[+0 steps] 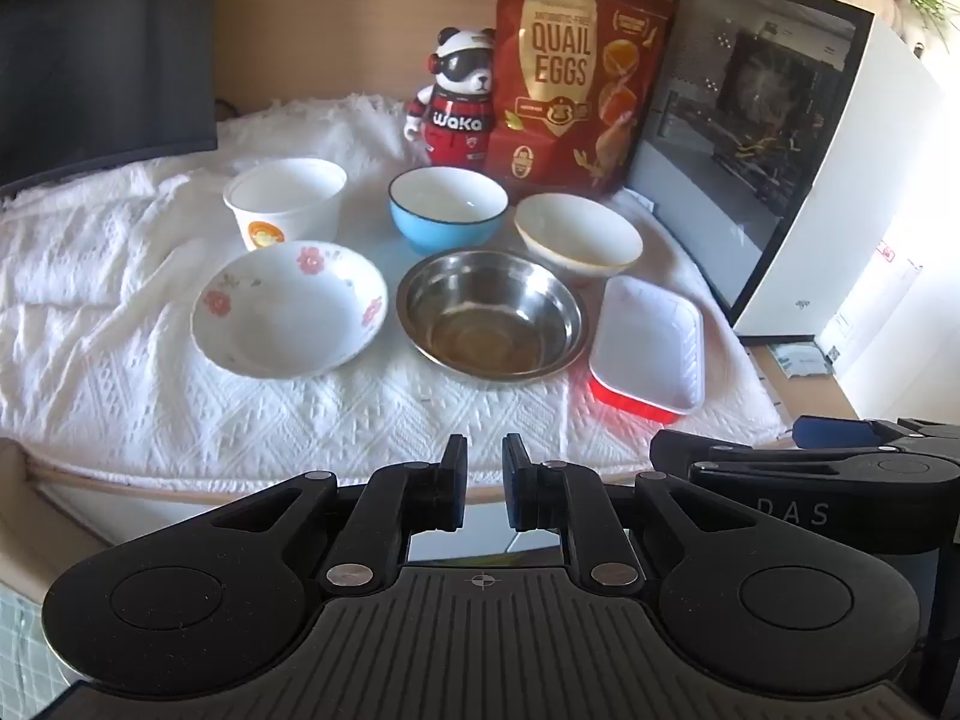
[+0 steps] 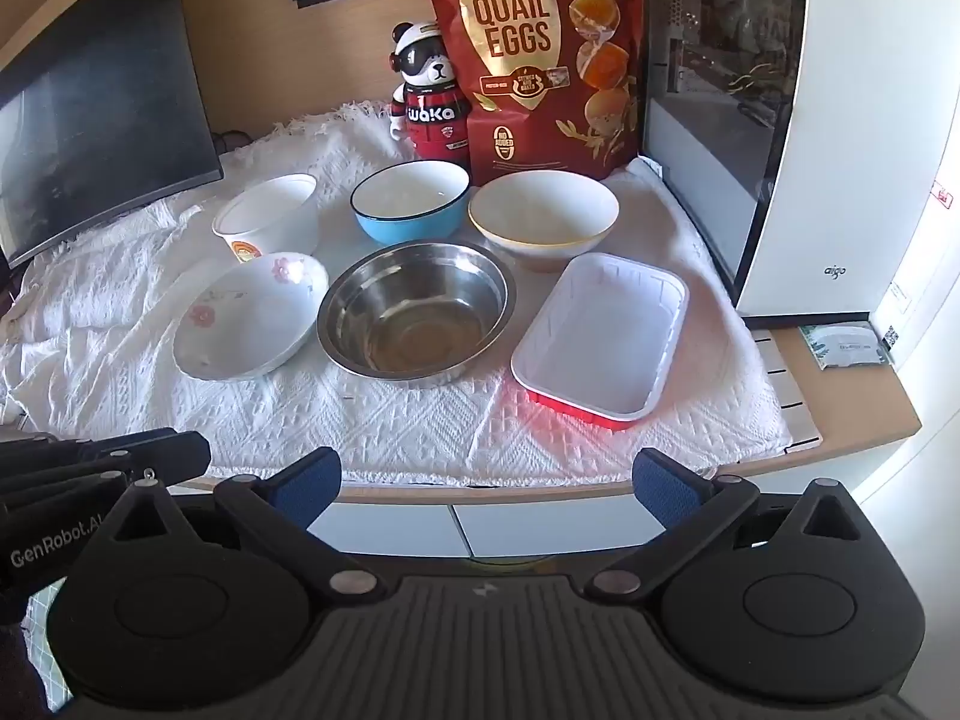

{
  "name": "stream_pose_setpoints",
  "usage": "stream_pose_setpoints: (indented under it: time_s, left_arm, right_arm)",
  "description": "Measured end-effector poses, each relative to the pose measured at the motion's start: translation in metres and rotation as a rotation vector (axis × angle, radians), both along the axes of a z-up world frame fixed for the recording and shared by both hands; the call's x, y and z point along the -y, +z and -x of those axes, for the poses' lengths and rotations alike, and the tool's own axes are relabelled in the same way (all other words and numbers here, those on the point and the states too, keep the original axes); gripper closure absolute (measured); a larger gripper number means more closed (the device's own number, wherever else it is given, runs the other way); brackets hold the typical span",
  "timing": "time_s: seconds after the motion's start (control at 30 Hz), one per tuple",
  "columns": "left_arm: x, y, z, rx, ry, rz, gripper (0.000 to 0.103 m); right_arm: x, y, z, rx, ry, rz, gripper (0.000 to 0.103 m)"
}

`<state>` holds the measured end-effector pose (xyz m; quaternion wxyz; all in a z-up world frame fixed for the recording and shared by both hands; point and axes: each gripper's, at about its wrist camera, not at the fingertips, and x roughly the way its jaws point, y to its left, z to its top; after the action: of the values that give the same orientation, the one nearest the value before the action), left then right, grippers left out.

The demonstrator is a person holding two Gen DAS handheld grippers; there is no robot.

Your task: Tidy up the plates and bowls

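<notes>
On the white cloth (image 2: 420,426) stand six dishes — paper cup (image 2: 267,213), blue bowl (image 2: 408,204), cream bowl (image 2: 543,216), flowered bowl (image 2: 249,315), steel bowl (image 2: 417,312) and red tray (image 2: 600,336). The left gripper (image 1: 485,480) is almost closed and holds nothing; the right gripper (image 2: 486,489) is wide open — also holding nothing.

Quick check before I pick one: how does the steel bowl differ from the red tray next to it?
The steel bowl is round, bare shiny metal inside and out; the red tray is rectangular with rounded corners, white inside and red outside. The steel bowl sits in the middle of the front row; the red tray lies at the right end, set at an angle. Both are empty, upright, and rest on the white cloth.
</notes>
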<state>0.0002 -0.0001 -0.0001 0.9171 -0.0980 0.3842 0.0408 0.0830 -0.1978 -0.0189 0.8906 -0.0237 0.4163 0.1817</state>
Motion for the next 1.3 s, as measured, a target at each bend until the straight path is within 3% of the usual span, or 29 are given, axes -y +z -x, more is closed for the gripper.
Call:
stream_pose_setpoints:
  time_s: [0.53,1.3]
  left_arm:
    - [0.003,-0.001,-0.003,-0.035,-0.012,-0.028,0.088]
    - [0.002,-0.006,0.001,-0.063,-0.021,-0.010,0.088]
  right_arm:
    - [-0.003,-0.002,-0.003,-0.039,0.006,0.015,0.000]
    - [-0.005,-0.004,0.000,-0.054,0.008,0.027,0.000]
